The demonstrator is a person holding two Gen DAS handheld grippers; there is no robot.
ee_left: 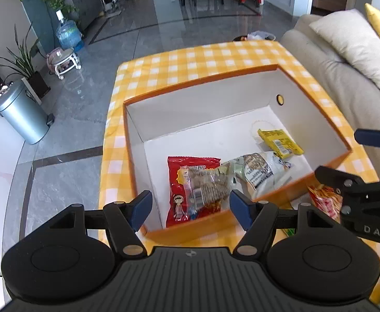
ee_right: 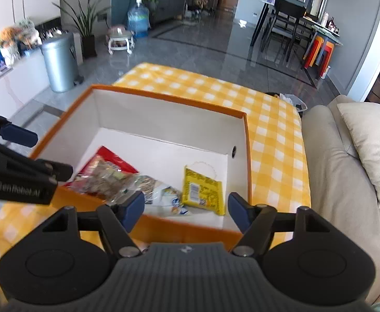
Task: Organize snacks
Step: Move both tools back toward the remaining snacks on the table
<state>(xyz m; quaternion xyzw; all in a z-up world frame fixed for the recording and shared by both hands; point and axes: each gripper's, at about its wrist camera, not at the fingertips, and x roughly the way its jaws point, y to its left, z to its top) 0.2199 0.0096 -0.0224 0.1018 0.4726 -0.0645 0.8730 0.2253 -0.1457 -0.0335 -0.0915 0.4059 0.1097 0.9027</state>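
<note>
Two hand-held claws hovered above an orange box point(ee_left: 242, 76) with a white inside, set on a worktop point(ee_left: 190, 57) draped in a yellow checked cloth. The left claw point(ee_left: 190, 209) stood with its blue pads apart and nothing between them, above the near wall of the box. The right claw point(ee_right: 186, 212) was likewise spread and empty, just beside it. Inside the box lay four snacks: a red packet point(ee_left: 175, 195) at the left, a clear packet of brown biscuits point(ee_left: 208, 187) lying partly over it, a white wrapper point(ee_left: 262, 174) touching that one, and a yellow packet point(ee_left: 279, 143) near the right wall. Another red-and-yellow packet point(ee_left: 322, 197) lay outside the box on the cloth. A beige sofa point(ee_right: 346, 182) stood alongside.
</note>
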